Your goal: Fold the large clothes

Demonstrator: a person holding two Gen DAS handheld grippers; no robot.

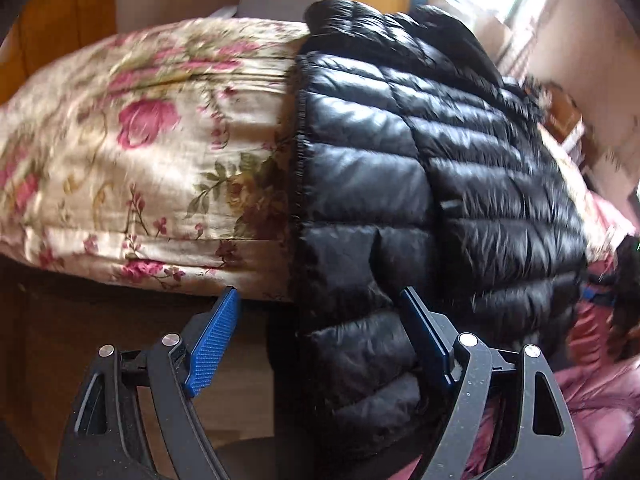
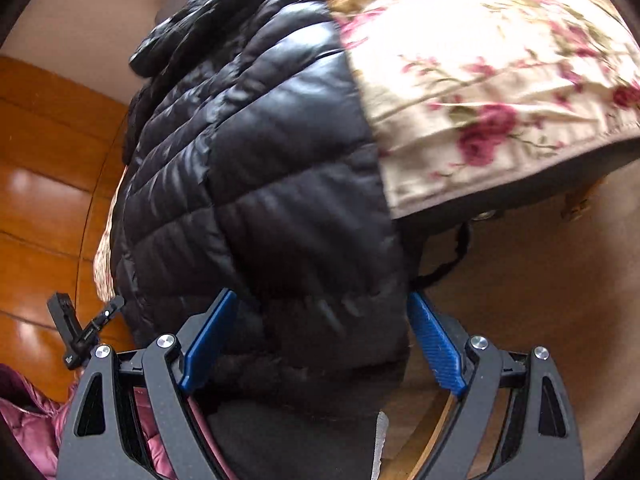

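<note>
We hold both tools wide over the black jacket (image 1: pixel 400 184) draped off the bed (image 1: pixel 140 120) edge, left tool (image 1: pixel 320 312) straddling its left hem, right tool (image 2: pixel 324 312) its right, neither gripping.

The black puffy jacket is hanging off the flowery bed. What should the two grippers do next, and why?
Probably close both on the jacket's hanging bottom edge. The left gripper and right gripper are both open, with that edge lying between their blue fingers, so it looks ready to be gripped and lifted over the flowery cover.
</note>
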